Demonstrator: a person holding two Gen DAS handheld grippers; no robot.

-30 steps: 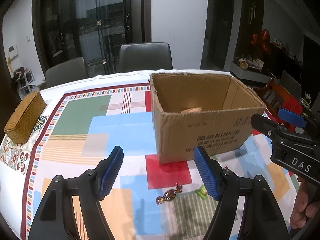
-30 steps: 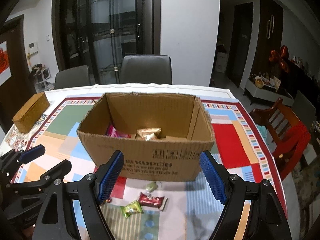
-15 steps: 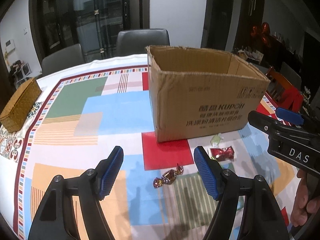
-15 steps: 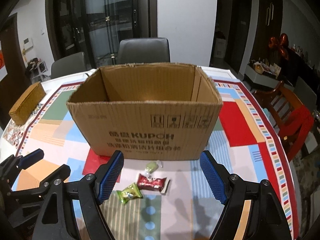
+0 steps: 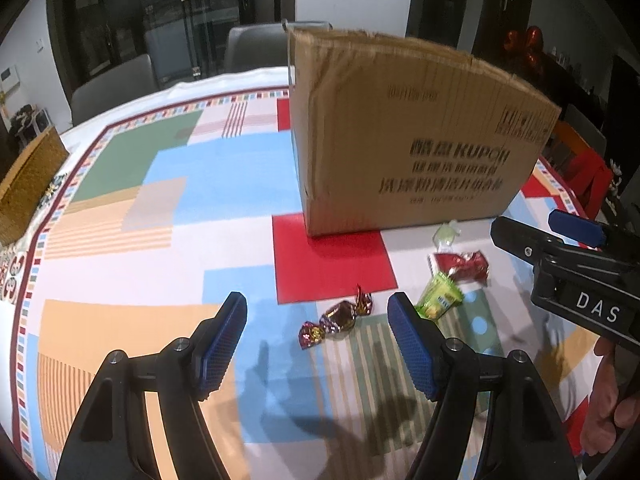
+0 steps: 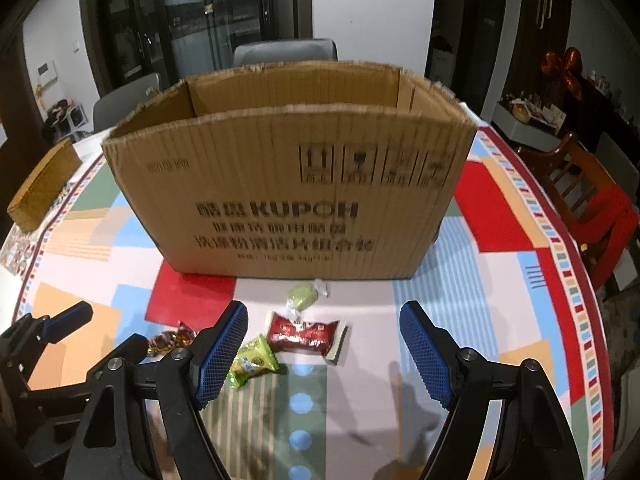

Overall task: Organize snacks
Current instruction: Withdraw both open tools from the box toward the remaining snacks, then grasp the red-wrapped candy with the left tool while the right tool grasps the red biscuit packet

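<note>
An open cardboard box (image 5: 404,132) (image 6: 296,196) stands on the patterned tablecloth. In front of it lie loose snacks: a foil-wrapped candy (image 5: 338,316) (image 6: 170,340), a green packet (image 5: 440,300) (image 6: 252,362), a red packet (image 5: 464,266) (image 6: 306,332) and a pale green candy (image 5: 446,234) (image 6: 302,296). My left gripper (image 5: 318,344) is open and empty, low over the cloth with the foil candy between its fingers' line. My right gripper (image 6: 324,356) is open and empty, just short of the red and green packets; it also shows at the right in the left wrist view (image 5: 560,252).
A woven basket (image 5: 28,184) (image 6: 42,186) sits at the table's far left edge. Dark chairs (image 6: 284,50) stand behind the table, and a wooden chair with red cloth (image 6: 592,208) is to the right. The tablecloth (image 5: 168,208) spreads left of the box.
Both grippers have dropped lower and closer to the snacks in front of the box. The box's inside is no longer seen. Both jaws stay open.
</note>
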